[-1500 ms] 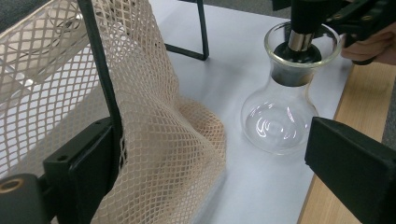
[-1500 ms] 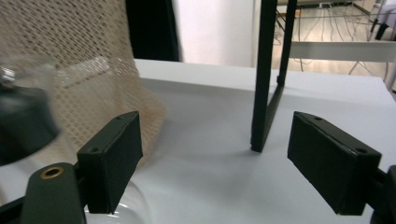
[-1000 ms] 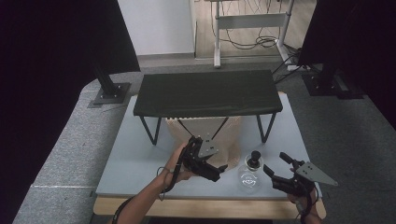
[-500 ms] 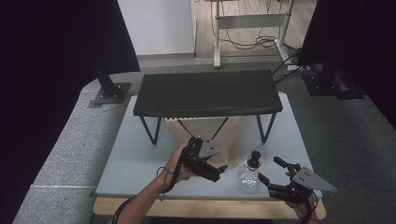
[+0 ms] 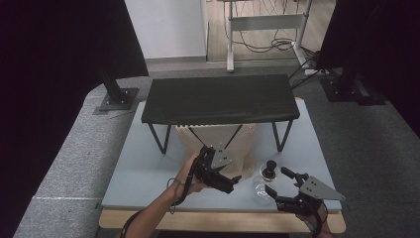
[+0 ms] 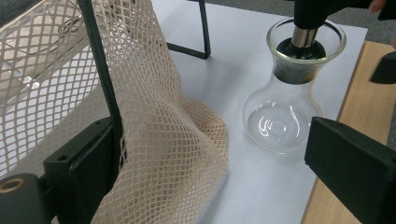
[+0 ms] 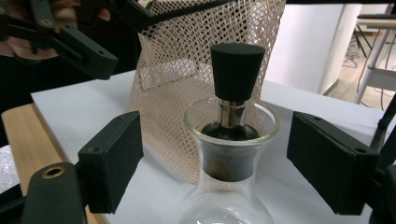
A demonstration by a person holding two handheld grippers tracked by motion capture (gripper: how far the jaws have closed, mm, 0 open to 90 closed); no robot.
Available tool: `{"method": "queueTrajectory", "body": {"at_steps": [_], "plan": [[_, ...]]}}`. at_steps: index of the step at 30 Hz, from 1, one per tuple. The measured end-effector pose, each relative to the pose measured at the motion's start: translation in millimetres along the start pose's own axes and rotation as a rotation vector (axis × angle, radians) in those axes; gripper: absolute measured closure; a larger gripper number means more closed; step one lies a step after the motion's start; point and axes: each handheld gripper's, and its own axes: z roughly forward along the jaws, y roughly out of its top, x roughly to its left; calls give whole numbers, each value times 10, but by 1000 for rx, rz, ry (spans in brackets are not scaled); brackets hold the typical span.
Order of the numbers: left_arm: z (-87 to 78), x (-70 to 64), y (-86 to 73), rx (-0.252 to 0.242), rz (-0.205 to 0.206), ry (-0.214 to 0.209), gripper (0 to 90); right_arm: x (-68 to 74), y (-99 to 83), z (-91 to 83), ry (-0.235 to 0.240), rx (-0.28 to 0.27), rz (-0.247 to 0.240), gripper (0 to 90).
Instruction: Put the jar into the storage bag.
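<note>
Open jaws wait on each side of a round clear glass bottle with a black stopper.

Nearest, the right gripper has its jaws wide apart, one on each side of the bottle's neck, not touching it. The bottle stands near the front of the pale table. Glass is hard, smooth and slippery, and it can break, so I think the narrow neck under the rim is the best place to hold. The left gripper has its jaws apart too, with the soft cream net bag by one jaw. The bag looks light and floppy. Behind stands a black metal rack.
</note>
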Motion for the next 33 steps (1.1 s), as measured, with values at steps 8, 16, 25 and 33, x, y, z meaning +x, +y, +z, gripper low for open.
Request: {"method": "queueTrajectory", "body": {"at_steps": [8, 16, 25, 33], "plan": [[5, -9, -5, 0, 3, 8, 55, 35, 32, 151, -22, 34, -2, 181], [25, -8, -12, 5, 5, 10, 55, 40, 39, 256, -50, 65, -3, 222], [34, -9, -21, 7, 5, 11, 55, 14, 44, 336, -104, 113, 4, 371], [52, -3, -38, 8, 5, 8, 55, -1, 64, 329, -120, 107, 14, 373]]}}
